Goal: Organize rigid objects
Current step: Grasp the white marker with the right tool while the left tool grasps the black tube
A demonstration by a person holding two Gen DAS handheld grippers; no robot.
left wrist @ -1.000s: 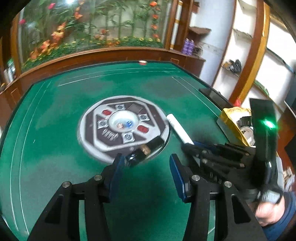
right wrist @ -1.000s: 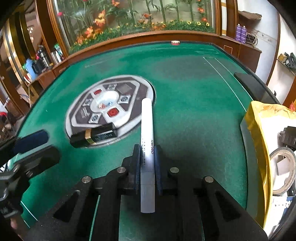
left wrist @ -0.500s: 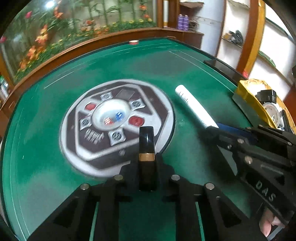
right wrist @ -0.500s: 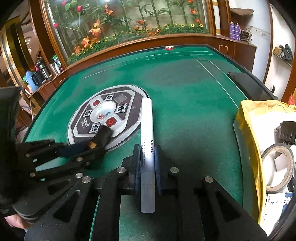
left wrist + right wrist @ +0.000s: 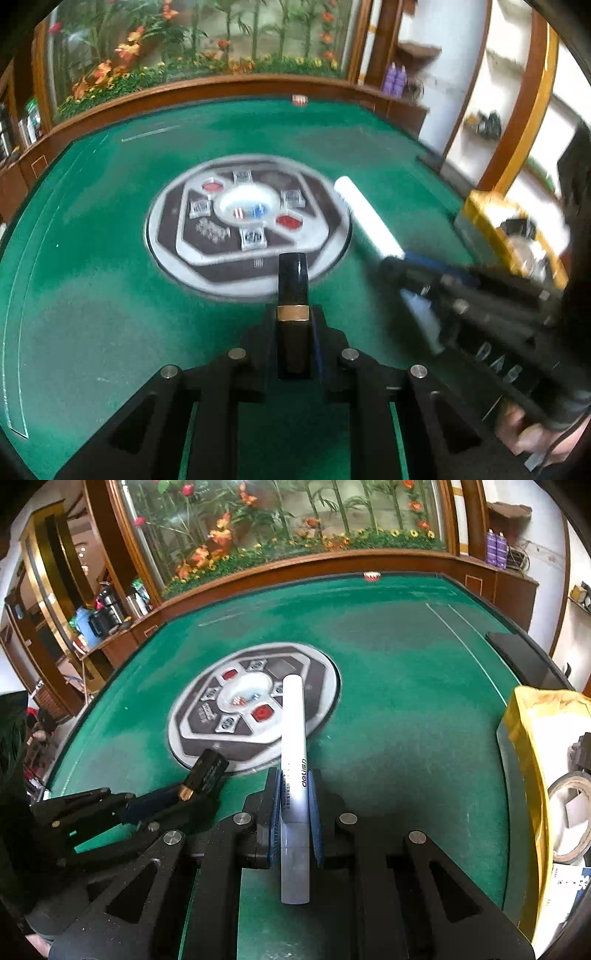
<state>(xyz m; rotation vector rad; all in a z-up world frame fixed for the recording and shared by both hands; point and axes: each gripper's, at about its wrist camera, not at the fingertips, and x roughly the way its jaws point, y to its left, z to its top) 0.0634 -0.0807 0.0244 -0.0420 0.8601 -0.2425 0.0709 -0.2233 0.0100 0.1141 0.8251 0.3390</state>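
A black lipstick tube with a gold band (image 5: pixel 292 295) sits between the pads of my left gripper (image 5: pixel 293 325), which is shut on it and holds it above the green table (image 5: pixel 92 295). Its cap end points toward the round control panel (image 5: pixel 247 225). In the right wrist view the same lipstick tube (image 5: pixel 207 771) juts from the left gripper (image 5: pixel 177 797) at lower left. My right gripper (image 5: pixel 293 805) is shut on a white marker pen (image 5: pixel 293 738), which pokes forward over the panel (image 5: pixel 255 701). The white marker pen (image 5: pixel 365 218) also shows at right in the left wrist view.
A yellow bag (image 5: pixel 532 738) with a tape roll (image 5: pixel 569 812) and other items lies at the table's right edge. A dark tray (image 5: pixel 521 657) sits at the far right rim. A wooden rail (image 5: pixel 295 565) and planter glass run behind the table. A hand (image 5: pixel 532 435) grips the right tool.
My left gripper went from open around the lying lipstick tube to shut on it, and now holds it pointing forward. The right gripper keeps its hold on the marker pen.
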